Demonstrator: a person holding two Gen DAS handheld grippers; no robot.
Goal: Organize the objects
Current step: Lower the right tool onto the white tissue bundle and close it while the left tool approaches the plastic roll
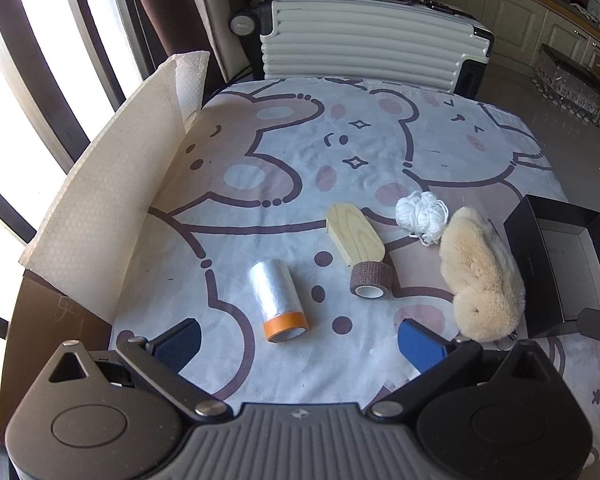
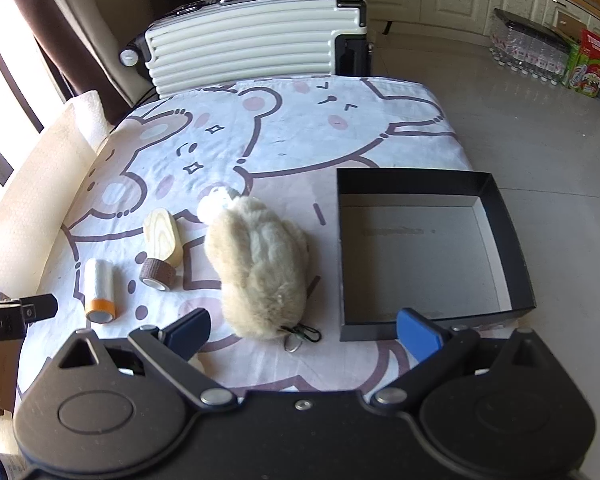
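Plush, pale and deep-piled, the toy lies on the sheet just left of the empty black box, near my right gripper, whose fingers are spread wide with nothing between them; my left gripper is equally spread and empty, facing the film roll. I judge the toy light, soft and compressible, so a pinch across its narrower near end should hold, clear of the key ring, which may snag on the box wall.
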